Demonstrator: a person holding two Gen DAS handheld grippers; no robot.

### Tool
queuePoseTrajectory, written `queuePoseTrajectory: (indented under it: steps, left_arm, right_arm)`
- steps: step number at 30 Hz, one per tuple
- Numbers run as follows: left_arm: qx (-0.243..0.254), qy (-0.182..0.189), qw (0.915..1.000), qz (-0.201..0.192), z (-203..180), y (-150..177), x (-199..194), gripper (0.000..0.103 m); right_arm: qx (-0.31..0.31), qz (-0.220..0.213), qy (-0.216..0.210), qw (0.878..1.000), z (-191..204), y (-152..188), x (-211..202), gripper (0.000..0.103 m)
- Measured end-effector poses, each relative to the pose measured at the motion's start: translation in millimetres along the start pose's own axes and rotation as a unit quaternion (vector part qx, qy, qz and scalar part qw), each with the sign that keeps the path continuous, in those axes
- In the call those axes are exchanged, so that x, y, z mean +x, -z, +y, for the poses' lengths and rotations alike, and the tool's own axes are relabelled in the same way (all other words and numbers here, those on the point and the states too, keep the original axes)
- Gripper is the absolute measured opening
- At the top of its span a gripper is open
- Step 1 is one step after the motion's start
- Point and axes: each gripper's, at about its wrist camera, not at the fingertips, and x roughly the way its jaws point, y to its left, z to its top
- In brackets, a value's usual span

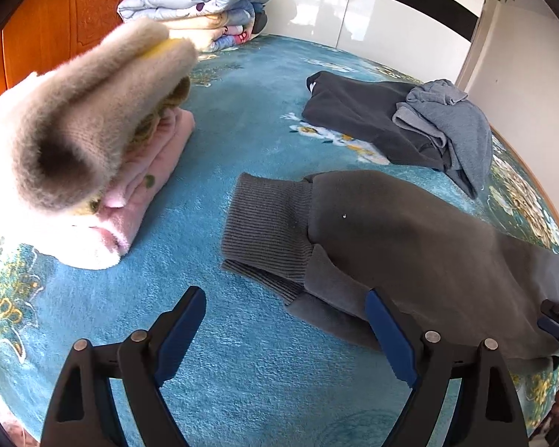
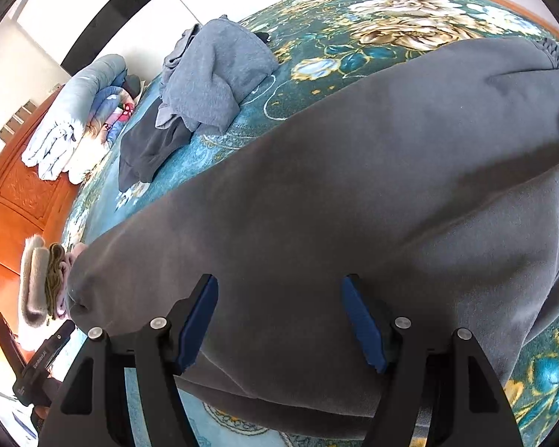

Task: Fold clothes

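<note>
A: Biggest first: the bed [image 1: 242,372] with its teal floral blanket carries everything. Across it lies the dark grey sweatpants [image 2: 354,186], the garment in hand, I'd judge.

B: Which way does it run?

A: Its long axis goes from the ribbed cuffs [image 1: 268,231] on the left to the elastic waistband [image 2: 555,52] on the right. The left gripper [image 1: 285,320] hovers at the cuff end, fingers spread wide and holding nothing, one finger over the lower leg's edge. The right gripper [image 2: 279,309] sits over the thigh, fingers likewise apart and empty.

B: So each hand is nearest its own end?

A: Yes; a cuff-to-waist fold would fall to the left.

B: What does one view miss?

A: Only the right wrist shows the waistband; only the left shows the cuffs. Both show the unfolded dark and blue-grey clothes [image 1: 421,126] beyond and the folded fluffy stack [image 1: 93,141].
</note>
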Motion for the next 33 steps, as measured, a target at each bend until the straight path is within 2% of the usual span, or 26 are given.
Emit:
queuePoseTrajectory:
  steps: [3, 6, 11, 15, 19, 20, 21, 23, 24, 27, 30, 32, 33]
  left_arm:
    - [-0.030, 0.032, 0.9989, 0.019, 9, 0, 10, 0.092]
    - [-0.091, 0.086, 0.9907, 0.054, 25, -1, 27, 0.092]
    - [-0.137, 0.125, 0.9818, 0.041, 32, -5, 38, 0.092]
    - [-0.185, 0.137, 0.9726, 0.035, 42, -6, 40, 0.092]
    - [-0.236, 0.156, 0.9591, 0.019, 52, -6, 42, 0.091]
    - [-0.244, 0.153, 0.9577, 0.012, 52, -7, 43, 0.088]
    - [-0.251, 0.149, 0.9564, 0.005, 53, -8, 44, 0.070]
    - [-0.259, 0.142, 0.9550, 0.024, 51, -12, 52, 0.039]
    - [-0.266, 0.139, 0.9534, 0.027, 50, -13, 54, 0.034]
    - [-0.256, 0.122, 0.9590, 0.004, 42, -22, 43, 0.025]
    - [-0.249, 0.130, 0.9590, -0.036, 39, -37, 13, 0.023]
    - [-0.220, 0.107, 0.9665, -0.076, 39, -48, -19, 0.023]
    - [-0.199, 0.081, 0.9705, -0.108, 38, -55, -38, 0.023]
  right_arm:
    - [0.003, -0.009, -0.004, 1.000, -1, 4, -1, 0.070]
    - [0.006, -0.018, -0.013, 1.000, -3, 8, -4, 0.070]
    - [0.015, -0.028, -0.037, 0.999, -10, 12, -9, 0.070]
    - [0.022, -0.035, -0.058, 0.997, -16, 15, -16, 0.070]
    - [0.031, -0.049, -0.083, 0.995, -23, 20, -24, 0.070]
    - [0.033, -0.052, -0.089, 0.994, -25, 21, -26, 0.070]
    - [0.036, -0.055, -0.094, 0.993, -26, 22, -27, 0.070]
    - [0.039, -0.061, -0.104, 0.992, -28, 23, -29, 0.070]
    - [0.041, -0.064, -0.108, 0.991, -30, 24, -30, 0.070]
    - [0.048, -0.073, -0.121, 0.989, -34, 26, -36, 0.070]
    - [0.057, -0.084, -0.125, 0.987, -40, 28, -43, 0.070]
    - [0.067, -0.091, -0.136, 0.984, -45, 28, -48, 0.070]
    - [0.069, -0.094, -0.143, 0.983, -47, 28, -50, 0.070]
